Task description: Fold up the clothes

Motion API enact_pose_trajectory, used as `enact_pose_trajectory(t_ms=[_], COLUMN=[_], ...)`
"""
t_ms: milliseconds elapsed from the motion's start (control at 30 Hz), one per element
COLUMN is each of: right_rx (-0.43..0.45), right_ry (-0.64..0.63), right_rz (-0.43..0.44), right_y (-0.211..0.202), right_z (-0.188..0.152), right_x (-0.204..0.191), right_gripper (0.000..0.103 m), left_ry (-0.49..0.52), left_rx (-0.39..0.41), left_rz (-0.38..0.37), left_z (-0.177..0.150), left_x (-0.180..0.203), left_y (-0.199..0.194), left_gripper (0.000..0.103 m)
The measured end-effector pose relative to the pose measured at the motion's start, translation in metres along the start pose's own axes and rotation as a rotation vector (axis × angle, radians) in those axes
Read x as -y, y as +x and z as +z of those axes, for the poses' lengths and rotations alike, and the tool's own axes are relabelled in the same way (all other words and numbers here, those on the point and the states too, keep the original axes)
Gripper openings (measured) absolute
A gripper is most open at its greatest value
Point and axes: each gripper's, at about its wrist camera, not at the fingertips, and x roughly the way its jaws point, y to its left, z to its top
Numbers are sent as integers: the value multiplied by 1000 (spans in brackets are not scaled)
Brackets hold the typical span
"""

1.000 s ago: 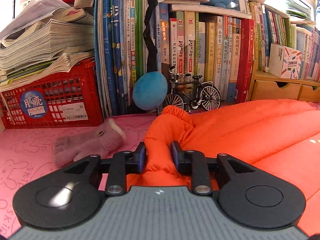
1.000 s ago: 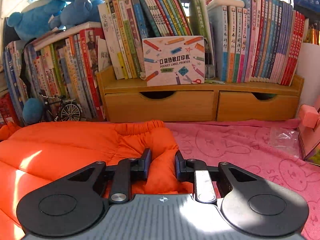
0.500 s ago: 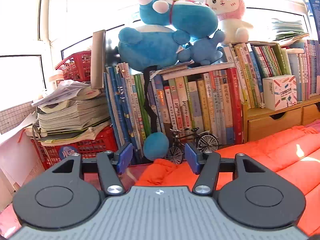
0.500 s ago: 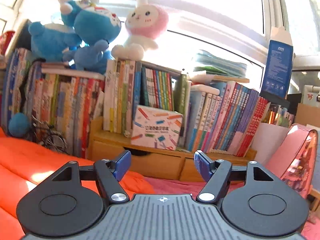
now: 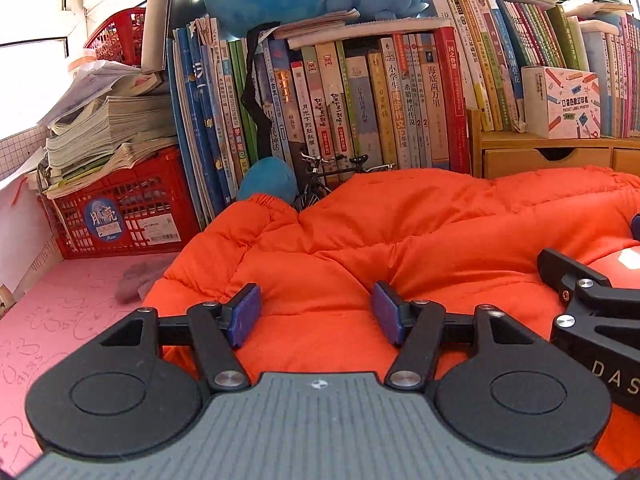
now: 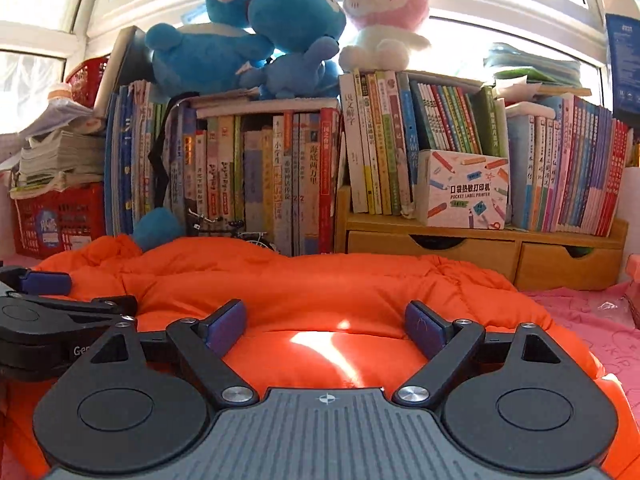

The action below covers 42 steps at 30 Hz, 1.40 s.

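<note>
I see the orange padded jacket point(image 5: 420, 240) lying folded on the pink mat point(image 5: 60, 320), in front of the row of books point(image 5: 340, 100). My left gripper point(image 5: 316, 316) hovers over its near edge, jaws opening, blue pads point(image 5: 244, 314) clear of the fabric. My right gripper point(image 6: 326, 328), just beside it, is opening wider, gripping nothing, jacket below the gap.

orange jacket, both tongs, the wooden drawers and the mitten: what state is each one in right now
orange jacket: lying puffy on the pink mat, not gripped
left tongs: opening, jacket below, pads off it
right tongs: opening, nothing pinched
wooden drawers: closed
grey mitten: lying flat beside the jacket
</note>
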Motion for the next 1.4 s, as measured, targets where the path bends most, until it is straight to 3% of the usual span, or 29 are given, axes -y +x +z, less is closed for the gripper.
enact_pose_trajectory(t_ms=[567,1400], right_rx=[-122,-120], right_ry=[-90,-99], right_rz=[-62,-81], right_y=[22,24], right_z=[-5,-7], right_x=[-18,-20], right_gripper=[99,103], left_ry=[1,-24], left_rx=[-45,-60], left_rz=[-3,7], left_z=[-7,-7], left_x=[1,-7], left_y=[12,13], left_gripper=[64,79])
